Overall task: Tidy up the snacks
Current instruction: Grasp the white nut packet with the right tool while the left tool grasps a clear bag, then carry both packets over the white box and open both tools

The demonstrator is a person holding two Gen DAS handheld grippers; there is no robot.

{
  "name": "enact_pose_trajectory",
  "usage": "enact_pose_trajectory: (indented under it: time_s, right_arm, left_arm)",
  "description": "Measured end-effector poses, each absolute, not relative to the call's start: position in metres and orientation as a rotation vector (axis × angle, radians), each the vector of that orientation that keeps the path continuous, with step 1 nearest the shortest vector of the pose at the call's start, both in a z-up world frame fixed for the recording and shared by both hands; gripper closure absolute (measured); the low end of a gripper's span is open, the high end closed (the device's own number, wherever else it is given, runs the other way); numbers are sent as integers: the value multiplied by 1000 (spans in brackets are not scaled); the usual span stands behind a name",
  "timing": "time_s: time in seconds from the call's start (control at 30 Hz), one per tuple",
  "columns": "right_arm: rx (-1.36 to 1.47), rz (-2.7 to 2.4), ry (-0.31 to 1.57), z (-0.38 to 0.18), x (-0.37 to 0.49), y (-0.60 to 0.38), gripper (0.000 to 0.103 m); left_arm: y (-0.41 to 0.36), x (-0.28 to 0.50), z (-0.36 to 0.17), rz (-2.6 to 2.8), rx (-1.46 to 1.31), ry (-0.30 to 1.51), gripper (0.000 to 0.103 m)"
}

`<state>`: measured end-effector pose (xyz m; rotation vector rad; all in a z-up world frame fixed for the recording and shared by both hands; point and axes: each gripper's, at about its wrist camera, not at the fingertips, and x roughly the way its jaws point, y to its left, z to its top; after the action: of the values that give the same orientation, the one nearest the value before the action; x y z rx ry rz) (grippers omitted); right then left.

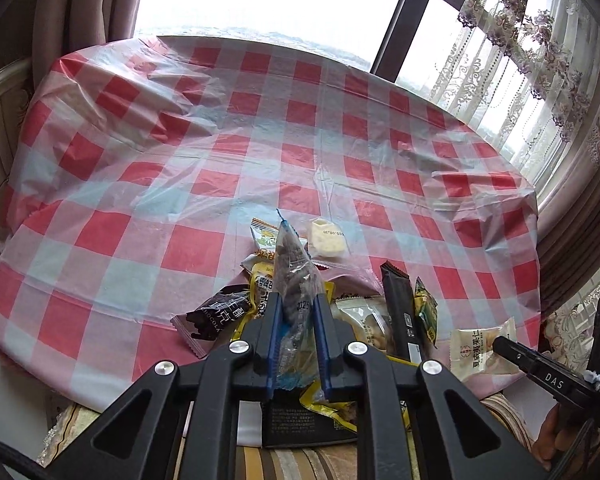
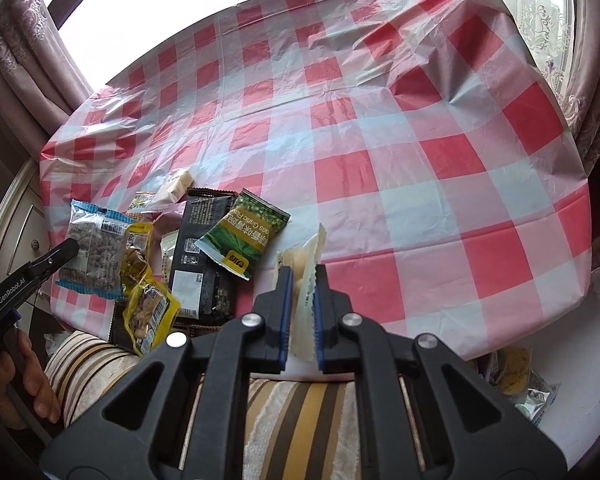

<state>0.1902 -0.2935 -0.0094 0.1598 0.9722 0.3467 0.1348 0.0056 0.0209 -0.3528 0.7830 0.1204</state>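
Both grippers are gripping snack packets above the near table edge.

The left gripper point(image 1: 296, 312) is pinching a clear nut bag point(image 1: 294, 280) between closed jaws; the right gripper point(image 2: 302, 292) is clamping a cream packet point(image 2: 304, 276) likewise. Beneath them a green pea packet point(image 2: 242, 236), black bar point(image 2: 204, 248) and yellow packets point(image 2: 150, 314) are crowding the checked tablecloth point(image 2: 380, 140).
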Motion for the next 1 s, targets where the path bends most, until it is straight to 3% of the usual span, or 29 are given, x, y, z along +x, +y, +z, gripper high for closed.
enact_pose_trajectory:
  time_s: [0.57, 1.0]
  right_arm:
    - [280, 337, 908, 12, 179, -339, 91]
    - [364, 217, 859, 24, 159, -415, 91]
  left_arm:
    - [-23, 134, 46, 89, -293, 740, 87]
    - [-137, 161, 66, -182, -184, 752, 87]
